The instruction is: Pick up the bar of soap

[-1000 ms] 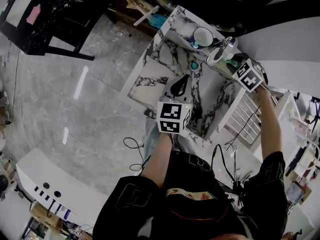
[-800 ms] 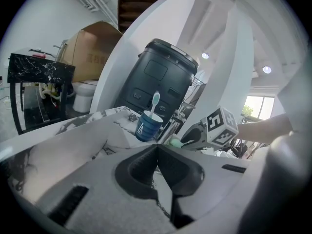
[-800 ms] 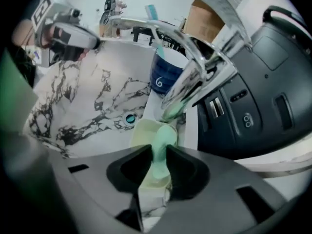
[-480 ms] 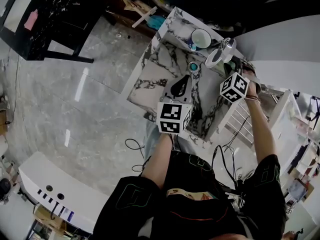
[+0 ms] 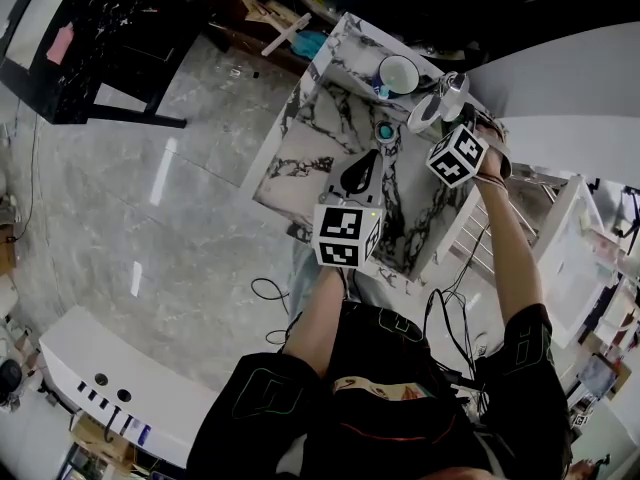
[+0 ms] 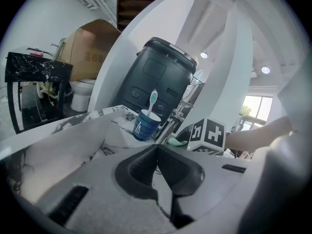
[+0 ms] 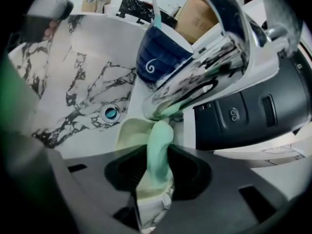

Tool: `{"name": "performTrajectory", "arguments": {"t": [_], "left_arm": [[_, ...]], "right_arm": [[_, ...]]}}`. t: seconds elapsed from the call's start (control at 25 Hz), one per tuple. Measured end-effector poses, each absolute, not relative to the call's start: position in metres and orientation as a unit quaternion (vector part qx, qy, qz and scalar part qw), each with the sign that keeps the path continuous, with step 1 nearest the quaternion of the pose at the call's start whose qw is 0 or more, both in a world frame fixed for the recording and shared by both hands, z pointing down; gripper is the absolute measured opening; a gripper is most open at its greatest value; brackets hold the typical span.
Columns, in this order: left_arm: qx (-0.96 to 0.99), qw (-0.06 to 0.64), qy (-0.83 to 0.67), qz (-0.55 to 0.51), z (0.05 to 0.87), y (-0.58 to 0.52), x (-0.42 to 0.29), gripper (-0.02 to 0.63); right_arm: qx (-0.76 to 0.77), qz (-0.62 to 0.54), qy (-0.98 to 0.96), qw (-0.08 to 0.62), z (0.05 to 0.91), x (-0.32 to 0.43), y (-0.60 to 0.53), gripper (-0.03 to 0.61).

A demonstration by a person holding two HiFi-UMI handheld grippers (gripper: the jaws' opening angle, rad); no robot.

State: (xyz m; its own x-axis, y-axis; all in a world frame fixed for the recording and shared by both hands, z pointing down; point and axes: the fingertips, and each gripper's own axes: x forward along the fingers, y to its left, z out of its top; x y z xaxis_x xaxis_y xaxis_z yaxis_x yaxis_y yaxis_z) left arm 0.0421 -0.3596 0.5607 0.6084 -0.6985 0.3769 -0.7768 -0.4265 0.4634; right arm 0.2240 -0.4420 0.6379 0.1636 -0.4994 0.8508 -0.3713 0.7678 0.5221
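- right gripper (image 7: 159, 155): jaws part-way apart and opening. A pale green bar of soap (image 7: 158, 135) stands edge-on between them, pads touching both its faces
- the soap sits just below the spout end of the curved chrome tap (image 7: 195, 77), at the edge of the white black-veined marble basin (image 7: 78, 77); the tap's surface mirrors the green
- pale cream shape (image 7: 129, 138) just left of the soap, touching it (can't tell what it is)
- dark blue cup (image 7: 158, 57) with a toothbrush (image 7: 157, 4) stands behind the tap; round drain (image 7: 111, 112) lies in the basin, apart from the soap
- dark grey unit with two buttons (image 7: 243, 116) just right of the tap
- left gripper (image 6: 157, 147): jaws closed together, nothing in them. It hovers over the basin, well apart from the right gripper
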Motion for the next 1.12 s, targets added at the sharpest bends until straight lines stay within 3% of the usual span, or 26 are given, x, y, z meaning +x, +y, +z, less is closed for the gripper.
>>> {"name": "performTrajectory", "arguments": {"t": [0.28, 0.72, 1.12], "left_arm": [[0.841, 0.303, -0.444, 0.060, 0.555, -0.350, 0.038, 0.009], [0.846, 0.276, -0.455, 0.042, 0.524, -0.320, 0.056, 0.009], [0.858, 0.227, -0.460, 0.030, 0.473, -0.270, 0.089, 0.009]], "right_arm": [[0.394, 0.027, -0.676, 0.622, 0.617, 0.226, -0.440, 0.120], [0.538, 0.173, -0.752, 0.340, 0.535, 0.232, -0.392, 0.120], [0.588, 0.201, -0.766, 0.164, 0.456, 0.254, -0.306, 0.118]]}}
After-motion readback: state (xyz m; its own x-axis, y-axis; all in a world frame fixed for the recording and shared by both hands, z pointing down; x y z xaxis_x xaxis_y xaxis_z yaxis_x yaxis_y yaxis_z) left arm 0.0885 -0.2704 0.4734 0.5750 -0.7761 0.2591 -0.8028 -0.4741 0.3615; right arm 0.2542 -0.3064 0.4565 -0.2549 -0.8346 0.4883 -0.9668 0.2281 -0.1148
